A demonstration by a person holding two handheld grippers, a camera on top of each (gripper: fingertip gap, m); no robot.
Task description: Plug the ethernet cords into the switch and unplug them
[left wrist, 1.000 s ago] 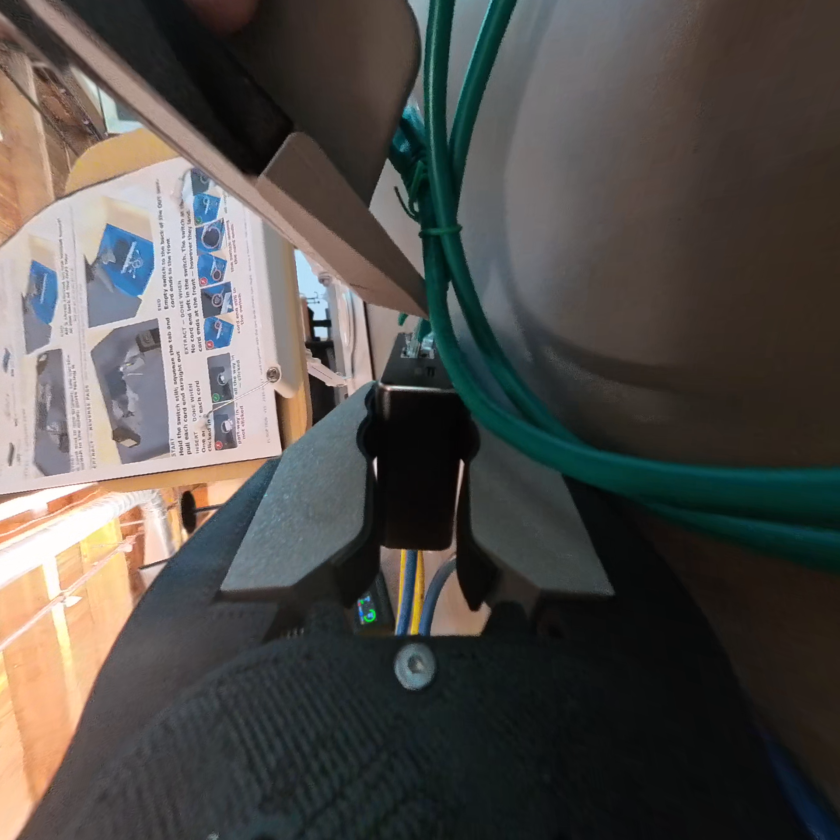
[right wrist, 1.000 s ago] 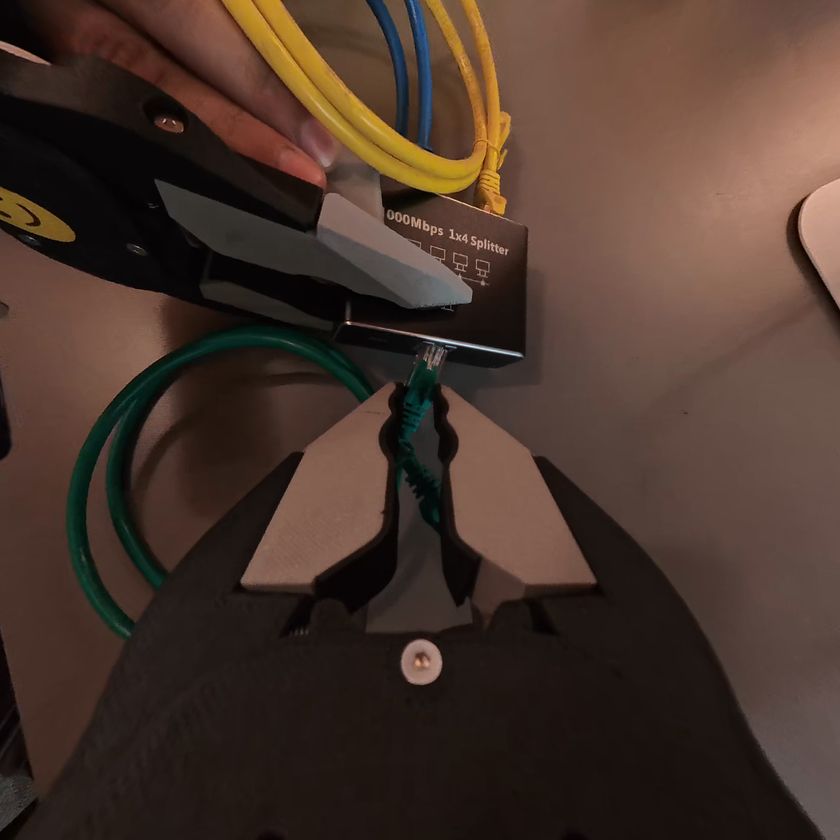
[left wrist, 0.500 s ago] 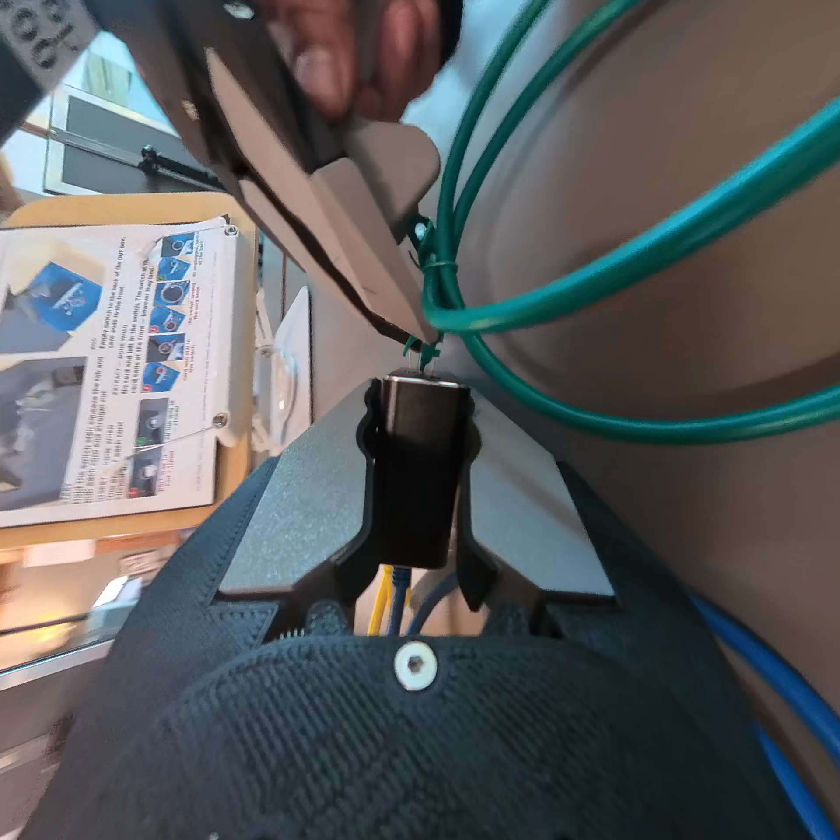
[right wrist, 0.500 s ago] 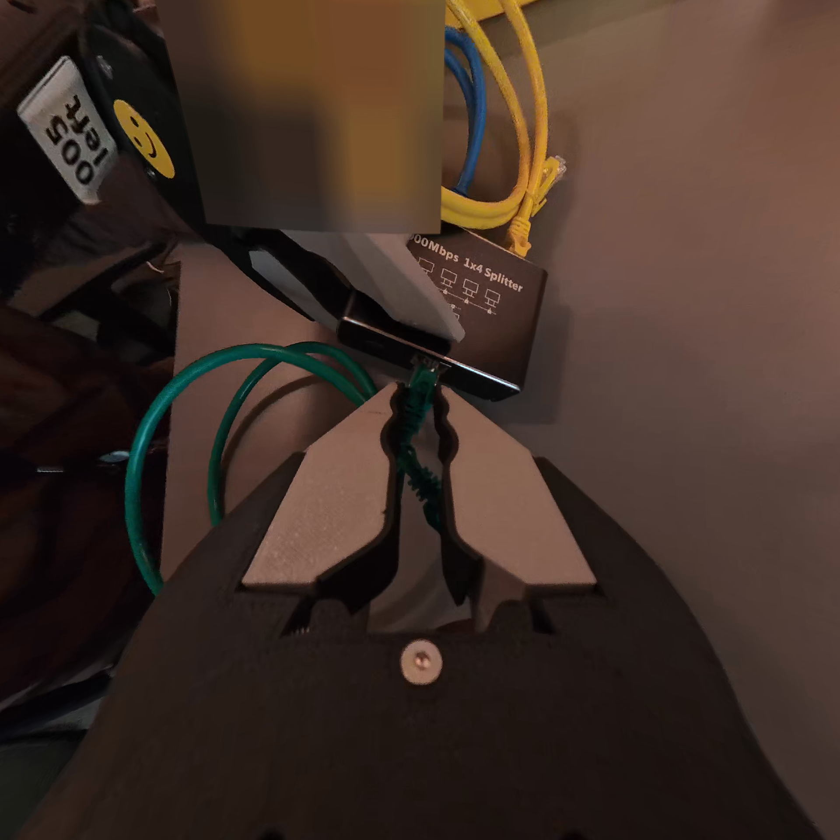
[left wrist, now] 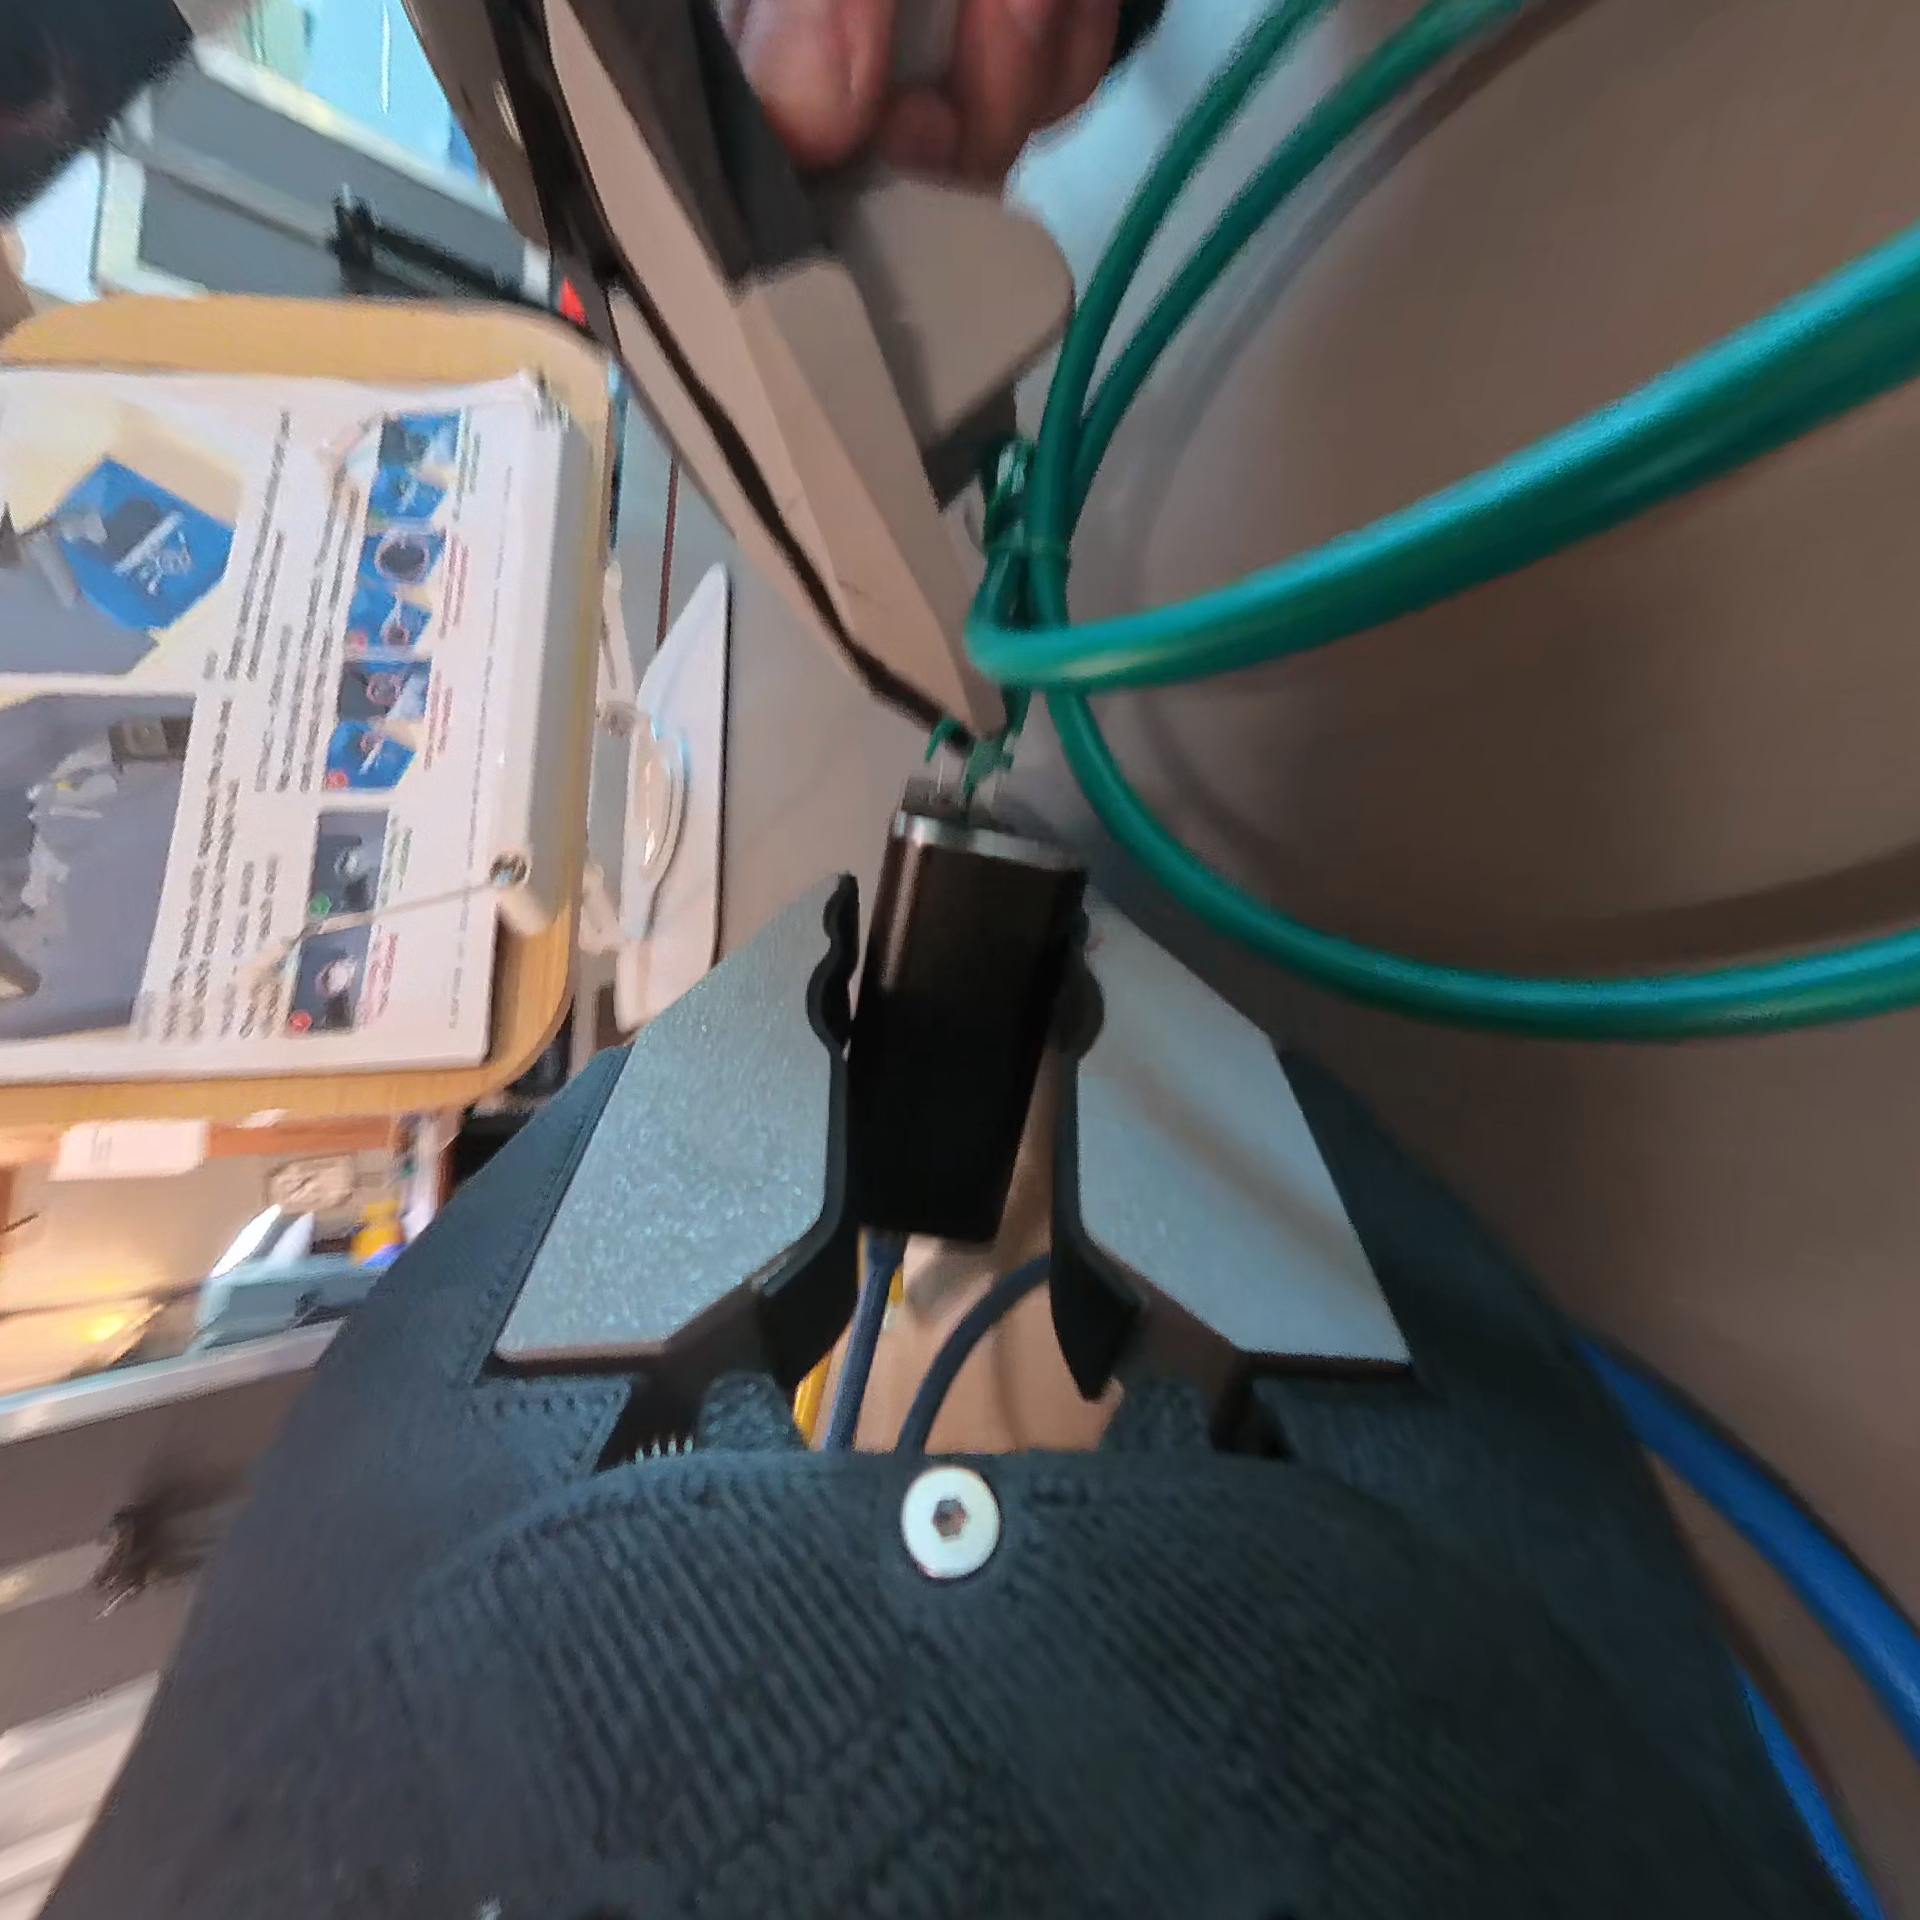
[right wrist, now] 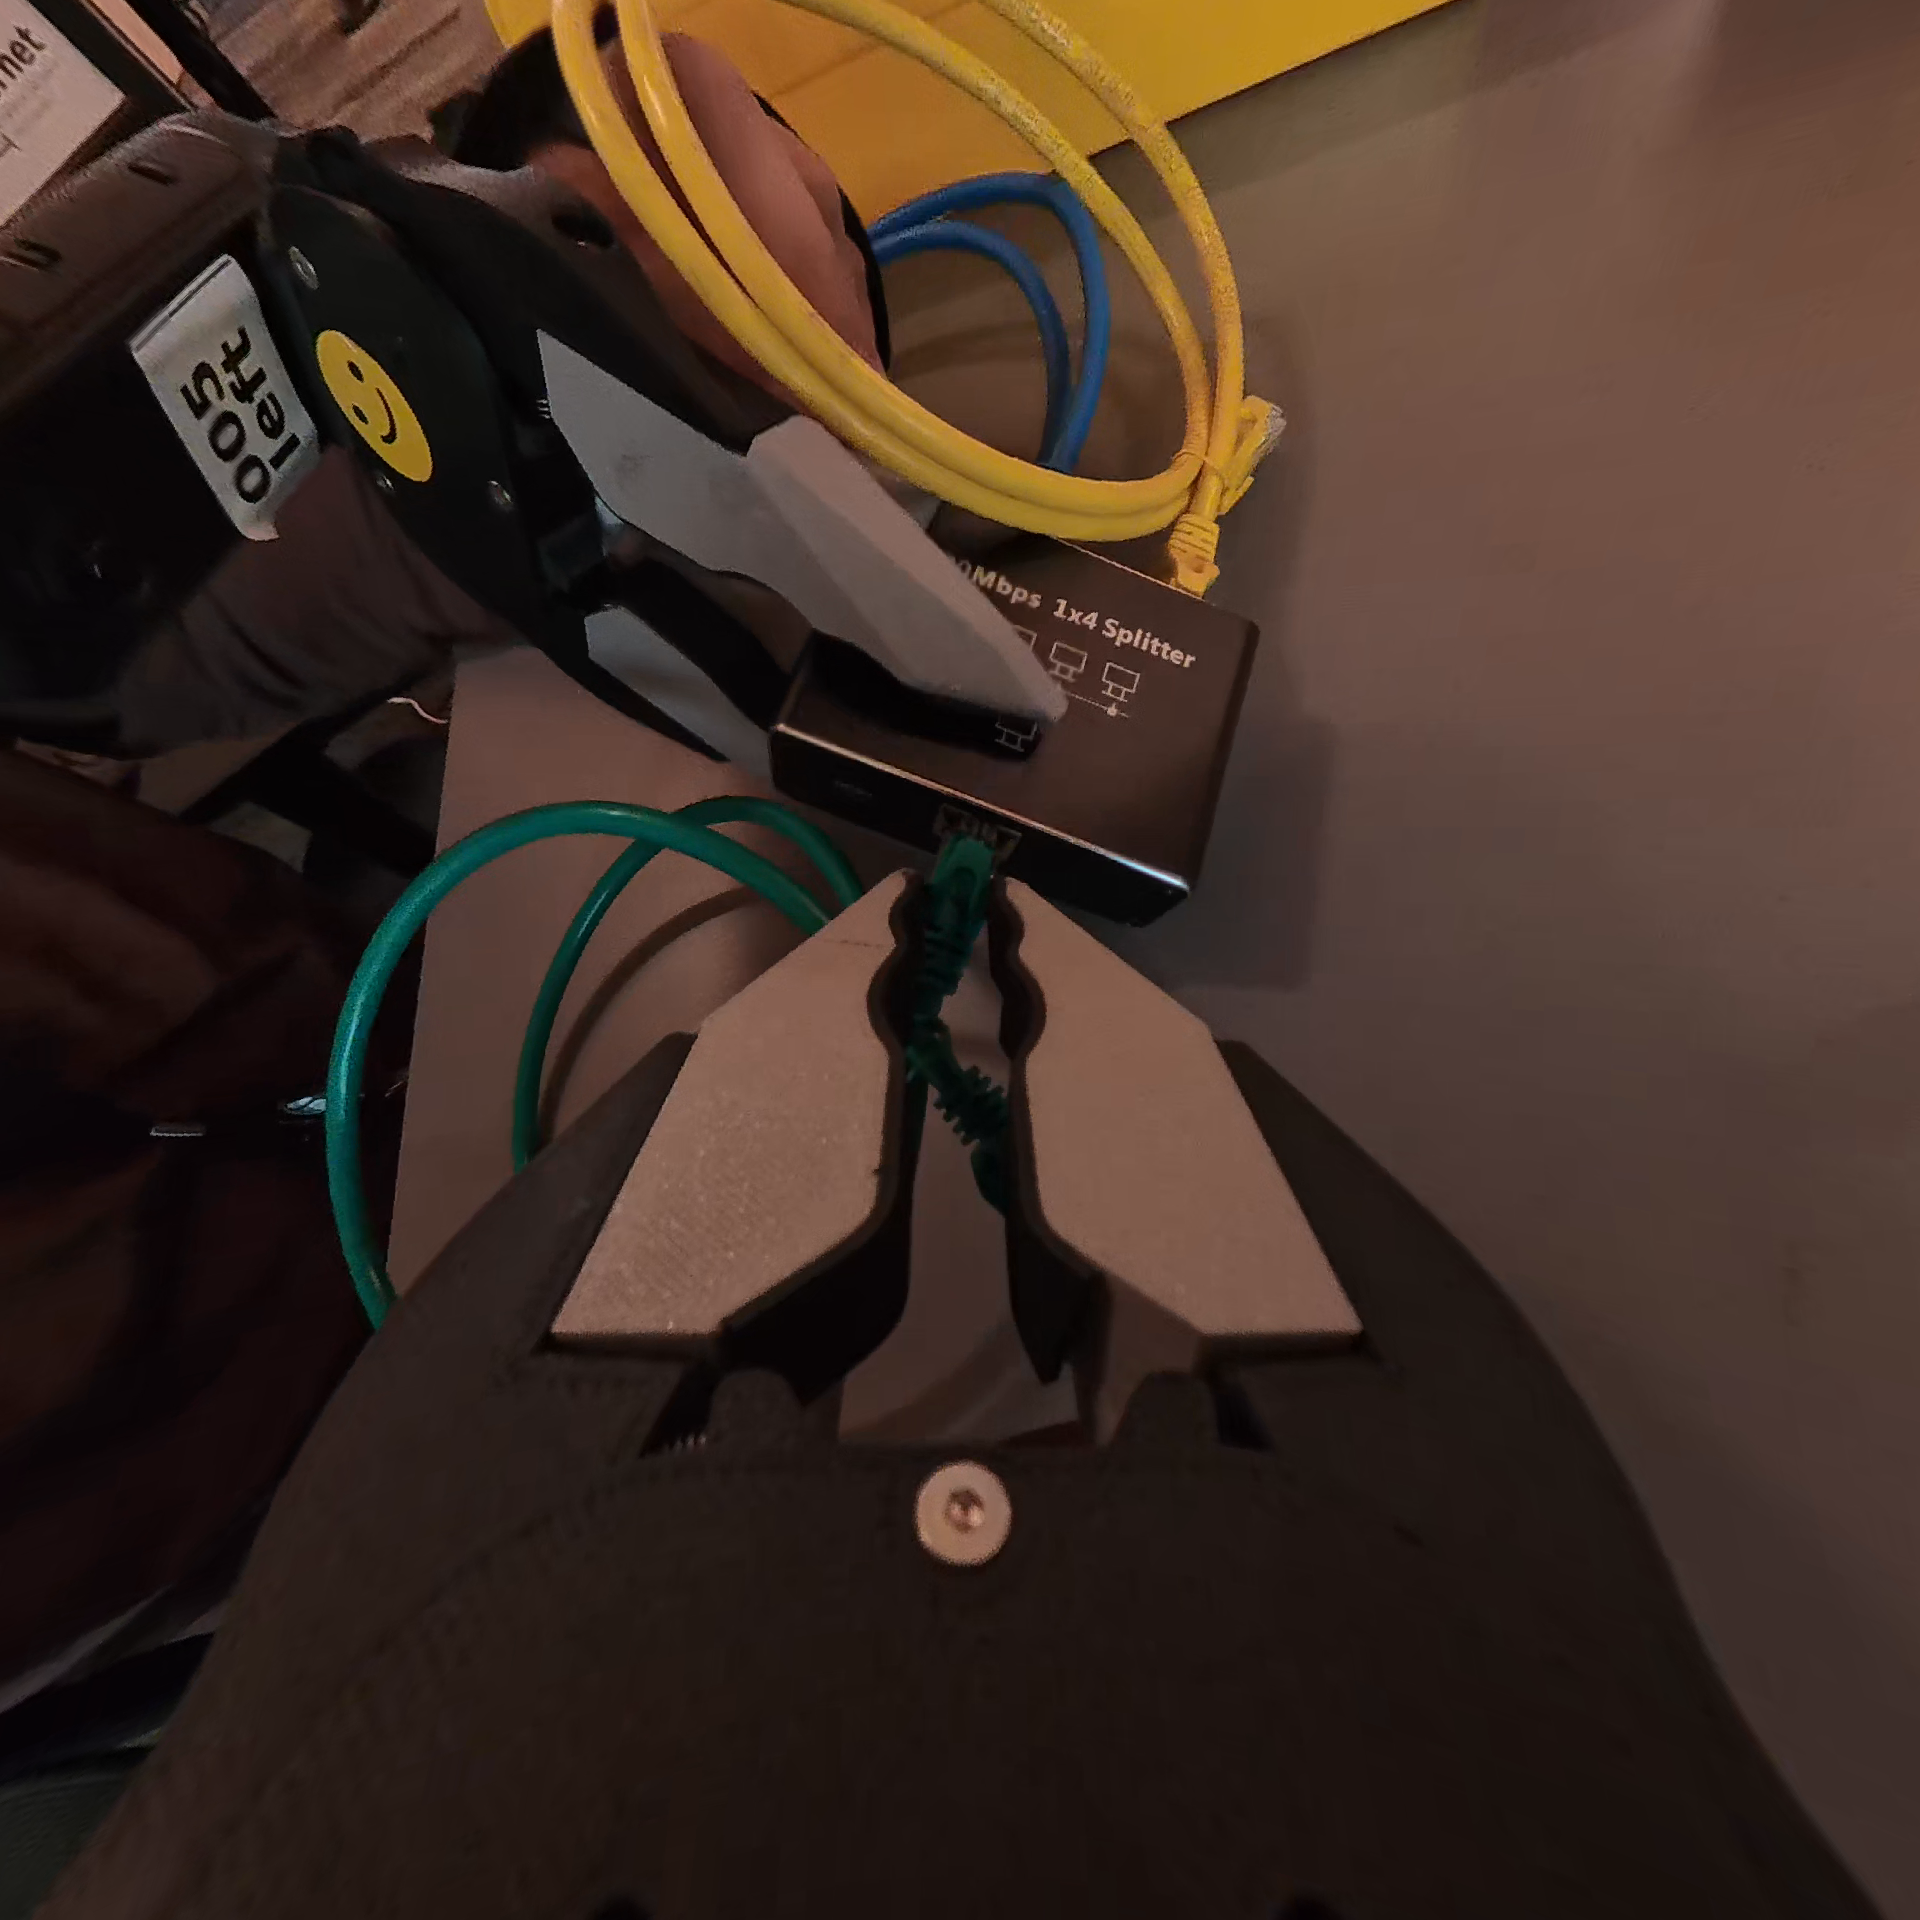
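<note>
Black switch (right wrist: 1122, 748) clamped in left tool (left wrist: 956, 935), green cord (right wrist: 951, 935) pinched by right tool (right wrist: 951, 914)

From the left gripper (left wrist: 956, 935) we look forward along its two fingers, rolled sideways and very close, with the black switch (left wrist: 961, 1049) edge-on right before the lens. From the right gripper (right wrist: 951, 904) we look down and forward at the grey table (right wrist: 1558, 727), slightly farther back. We share the switch (right wrist: 1122, 748), the green cord (left wrist: 1455, 540) (right wrist: 457, 935) at its port, and each view catches the other gripper beyond it.
</note>
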